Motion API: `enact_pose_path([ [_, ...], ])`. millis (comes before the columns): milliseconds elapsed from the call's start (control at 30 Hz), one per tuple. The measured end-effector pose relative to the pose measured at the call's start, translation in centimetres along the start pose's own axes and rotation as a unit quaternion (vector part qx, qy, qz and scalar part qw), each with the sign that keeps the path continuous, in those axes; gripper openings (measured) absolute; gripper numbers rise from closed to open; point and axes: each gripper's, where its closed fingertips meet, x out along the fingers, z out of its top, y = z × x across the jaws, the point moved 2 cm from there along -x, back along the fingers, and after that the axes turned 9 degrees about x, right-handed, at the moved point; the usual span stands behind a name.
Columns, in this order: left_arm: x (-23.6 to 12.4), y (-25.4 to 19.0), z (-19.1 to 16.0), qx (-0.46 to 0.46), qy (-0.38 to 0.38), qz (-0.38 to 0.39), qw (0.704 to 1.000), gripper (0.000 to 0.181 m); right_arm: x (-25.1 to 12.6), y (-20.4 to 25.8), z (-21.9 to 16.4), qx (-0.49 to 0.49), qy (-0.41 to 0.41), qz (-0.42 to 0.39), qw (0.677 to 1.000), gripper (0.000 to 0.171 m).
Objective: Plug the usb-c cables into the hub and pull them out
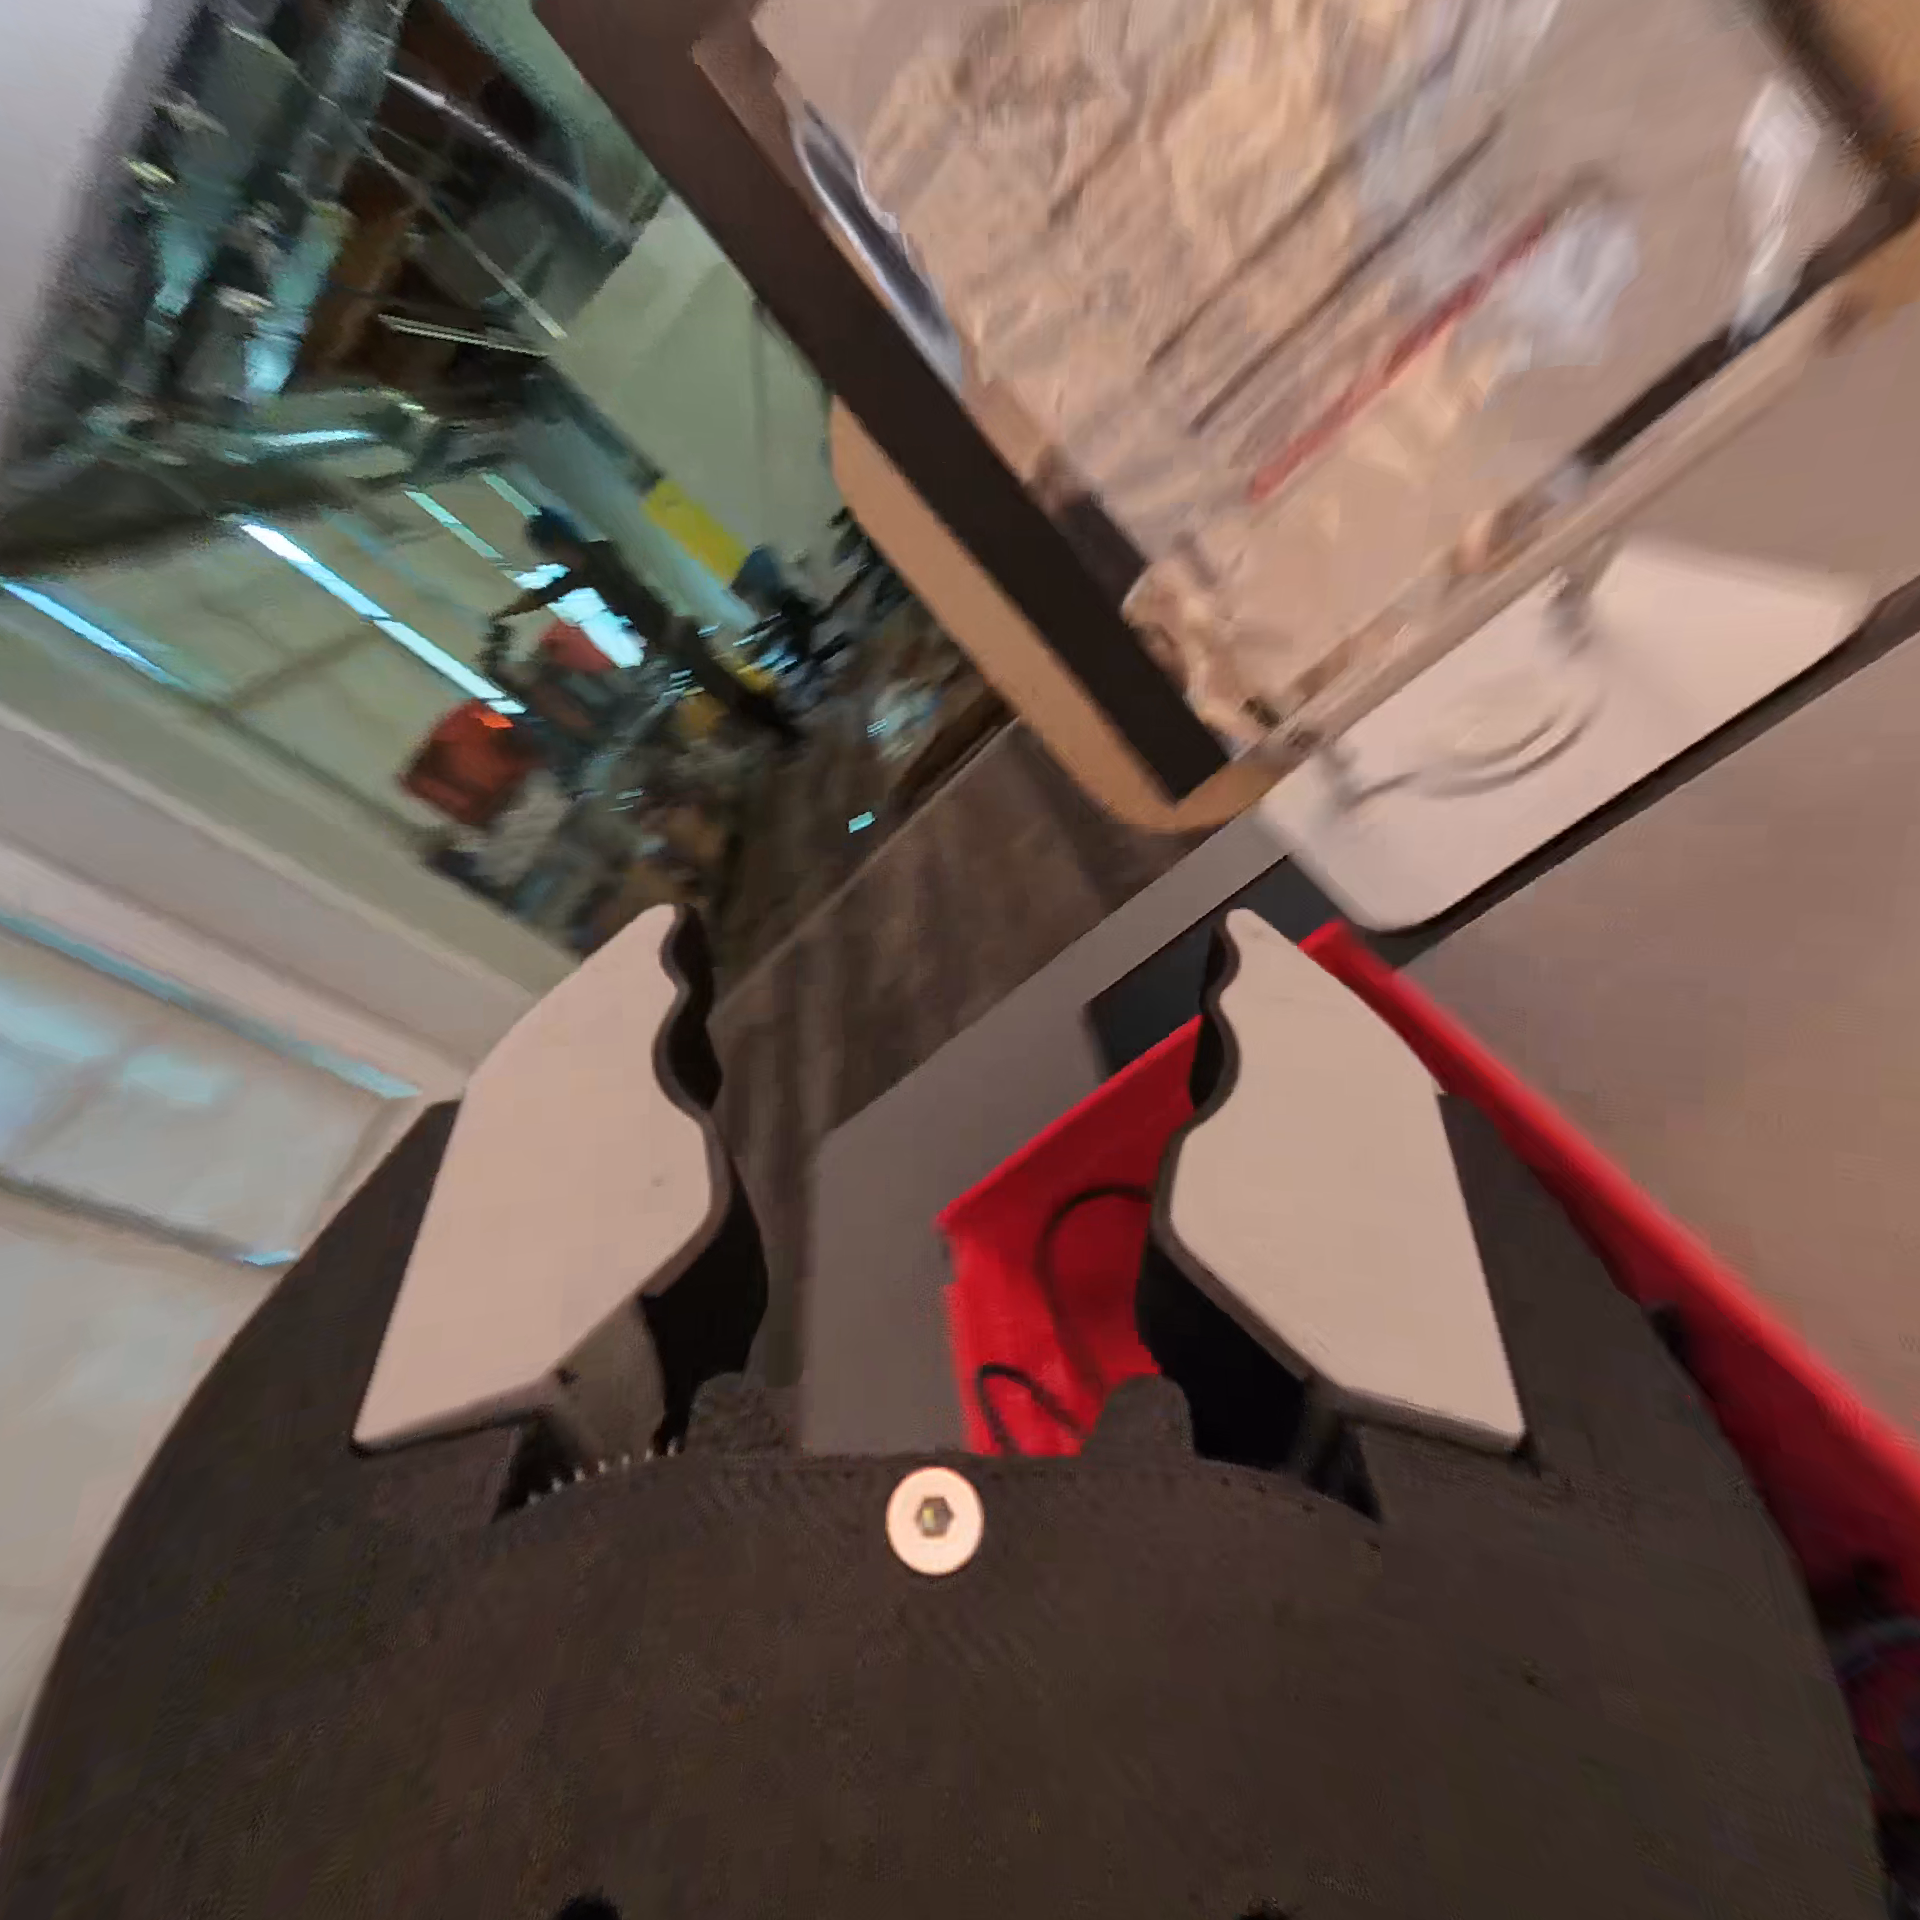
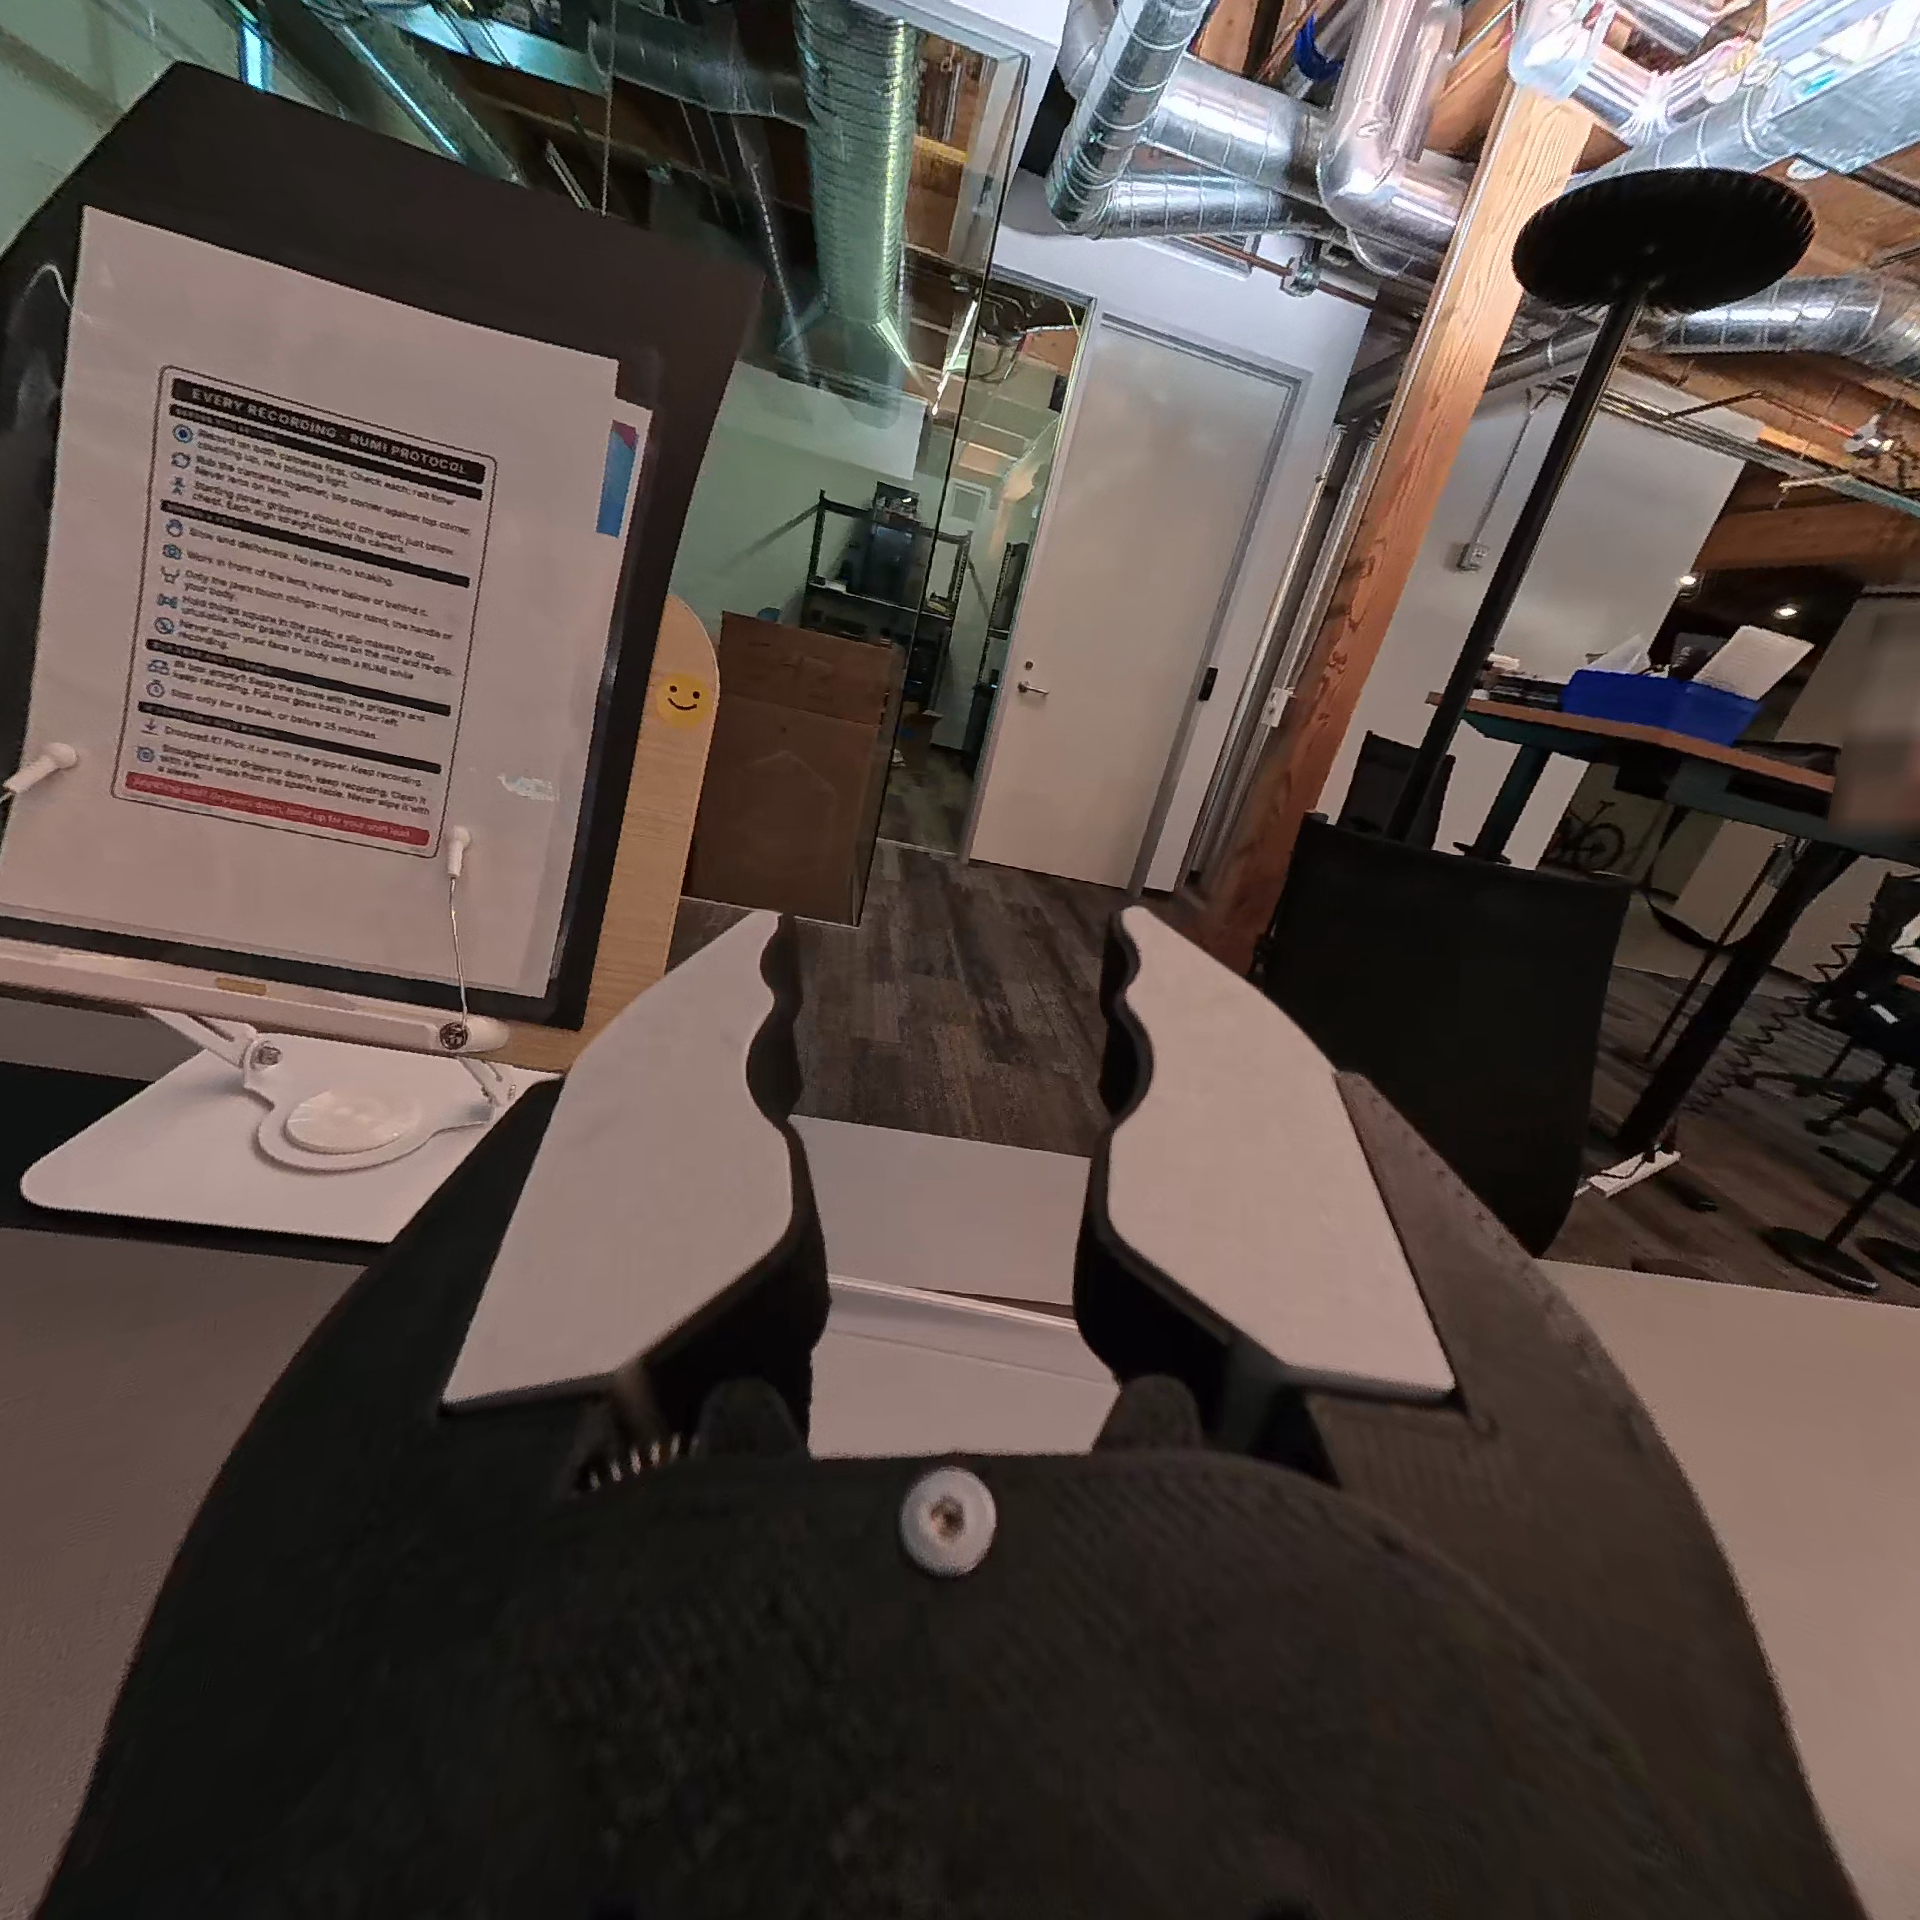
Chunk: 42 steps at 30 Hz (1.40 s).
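Each gripper, left gripper and right gripper, had a black textured body. Two grey fingers had wavy black inner edges. A silver screw sat centrally below.

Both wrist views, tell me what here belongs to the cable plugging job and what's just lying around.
Belongs to the job:
- left gripper, open, empty
- right gripper, open, empty
- red bin holding a thin black cable
No hub in view.

Lying about:
- instruction sheet on a white stand
- black floor lamp
- blue bin

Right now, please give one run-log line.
left tool: open, empty | right tool: open, empty | red bin: near left tool | hub, cables: not seen
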Motion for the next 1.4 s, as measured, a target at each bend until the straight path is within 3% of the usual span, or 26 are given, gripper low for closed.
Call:
enact_pose_path([
  [167,1.2,-1.8,-0.9,0.168,0.086,0.056,0.981,0.06,0.3,0.4,-0.5,0.005,0.009,0.017,1.0,0.056],
  [333,0.8,-3.9,1.2,0.313,0.067,0.099,0.942,0.014,0.4,0.7,-0.9,-0.007,0.016,0.02,1.0,0.056],
  [433,0.5,-5.1,2.3,0.371,0.059,0.115,0.919,0.002,0.5,0.9,-1.0,-0.007,0.018,0.025,0.999,0.056],
  [567,0.3,-6.4,2.9,0.375,0.053,0.096,0.921,0.0,0.6,1.7,-1.2,-0.023,0.026,0.037,0.999,0.056],
  [800,-0.2,-6.3,1.4,0.311,0.081,0.03,0.947,0.0,0.9,3.9,-4.2,-0.21,0.136,0.007,0.968,0.059],
  [1000,-0.9,-4.7,0.6,0.269,0.089,0.026,0.959,0.002,0.2,7.5,-2.3,-0.293,0.05,0.041,0.954,0.059],
  [1100,-1.2,-4.0,0.1,0.262,0.098,0.026,0.96,0.004,-0.9,9.6,-0.9,-0.388,-0.02,0.035,0.921,0.059],
  [1267,-1.5,-3.4,-0.4,0.251,0.104,0.027,0.962,0.005,-3.5,15.4,-0.4,-0.54,-0.14,0.052,0.828,0.044],
  [1400,-1.6,-3.4,-0.5,0.247,0.105,0.022,0.963,0.005,-6.5,20.4,-0.3,-0.59,-0.265,0.053,0.761,0.039],
])
